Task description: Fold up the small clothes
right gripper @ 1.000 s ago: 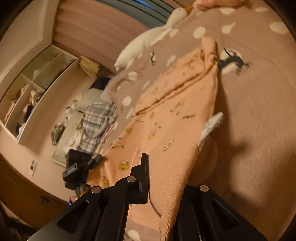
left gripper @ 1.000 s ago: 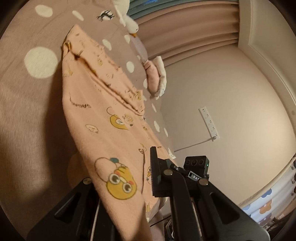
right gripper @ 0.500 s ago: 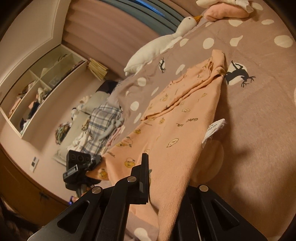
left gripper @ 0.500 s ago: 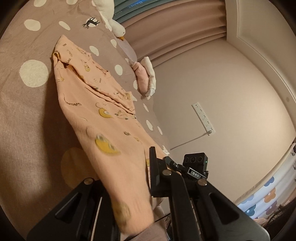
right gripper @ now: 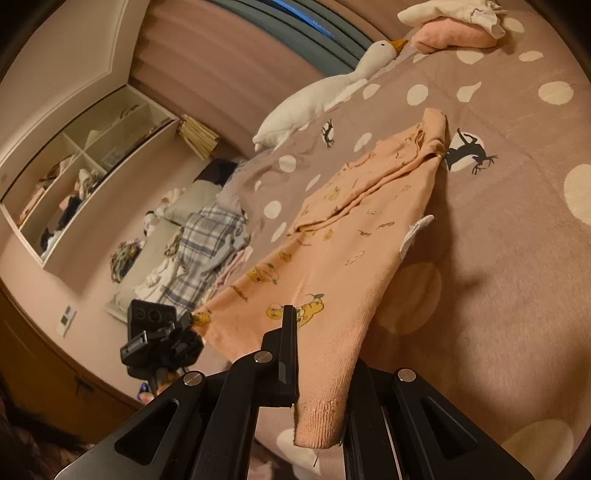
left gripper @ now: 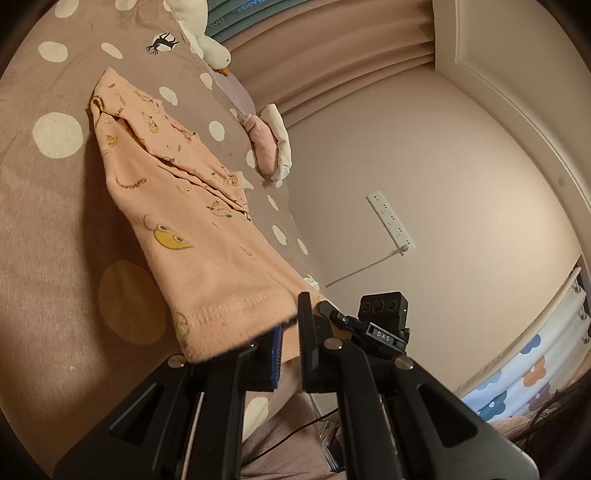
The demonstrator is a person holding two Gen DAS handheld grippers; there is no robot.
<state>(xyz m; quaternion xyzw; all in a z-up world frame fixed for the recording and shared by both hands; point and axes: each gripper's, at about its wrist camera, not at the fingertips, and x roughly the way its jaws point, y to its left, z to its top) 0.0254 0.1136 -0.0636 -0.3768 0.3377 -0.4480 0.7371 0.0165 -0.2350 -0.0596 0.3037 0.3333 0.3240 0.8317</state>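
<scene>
A small peach garment [left gripper: 177,206] with yellow cartoon prints is stretched over the dotted brown bedspread [left gripper: 44,221], its far end resting on the bed. My left gripper [left gripper: 290,339] is shut on one near hem corner. My right gripper [right gripper: 321,376] is shut on the other near corner of the garment [right gripper: 343,258], with the hem hanging between its fingers. Each gripper shows in the other's view, the right one [left gripper: 384,325] and the left one [right gripper: 159,339]. A white label [right gripper: 415,232] sticks out at the garment's right edge.
A white goose plush [right gripper: 325,96] lies at the far side of the bed. Folded pink and white clothes [right gripper: 454,26] are stacked beyond it. A pile of plaid clothes [right gripper: 207,240] sits at the left. A wall with a power strip [left gripper: 391,221] is on the right.
Both grippers have pulled back and lifted the near hem, so the garment is drawn tauter and longer across the bed. More of the bed's far side is in view.
</scene>
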